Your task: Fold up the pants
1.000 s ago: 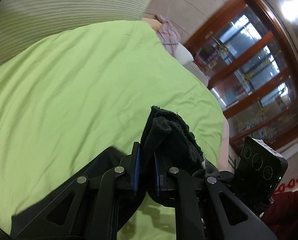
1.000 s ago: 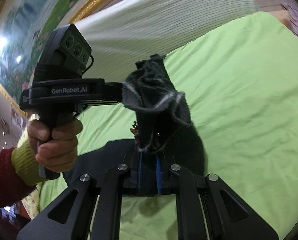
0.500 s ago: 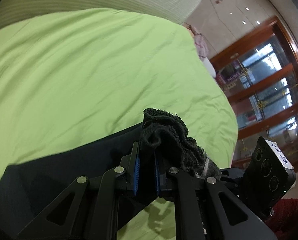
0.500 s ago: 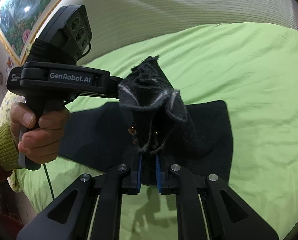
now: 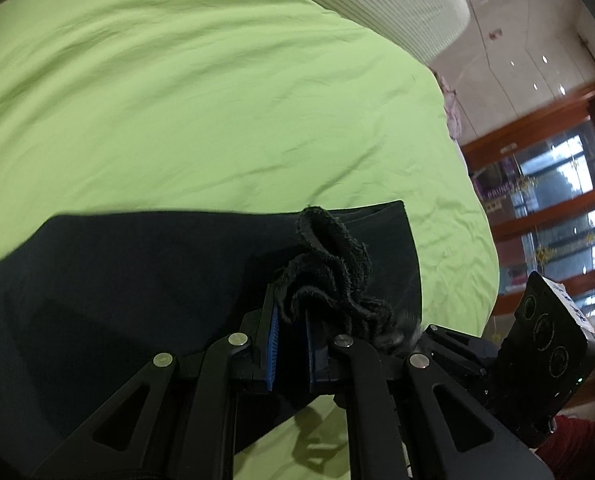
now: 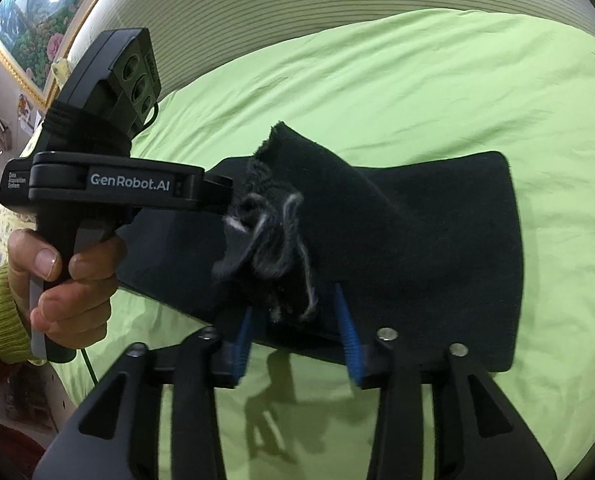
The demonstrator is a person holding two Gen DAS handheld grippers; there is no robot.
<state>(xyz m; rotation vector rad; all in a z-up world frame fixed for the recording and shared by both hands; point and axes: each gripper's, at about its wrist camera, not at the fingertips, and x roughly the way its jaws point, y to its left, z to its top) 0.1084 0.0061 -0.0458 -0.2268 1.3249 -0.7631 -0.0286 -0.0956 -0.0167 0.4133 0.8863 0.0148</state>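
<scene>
Black pants (image 6: 417,240) lie spread on the green bed (image 6: 417,88), lower than half a second ago. Left tongs (image 5: 291,344) remain clamped on a bunched edge. Right tongs (image 6: 297,336), previously clamped, now stand apart around the fabric.
</scene>
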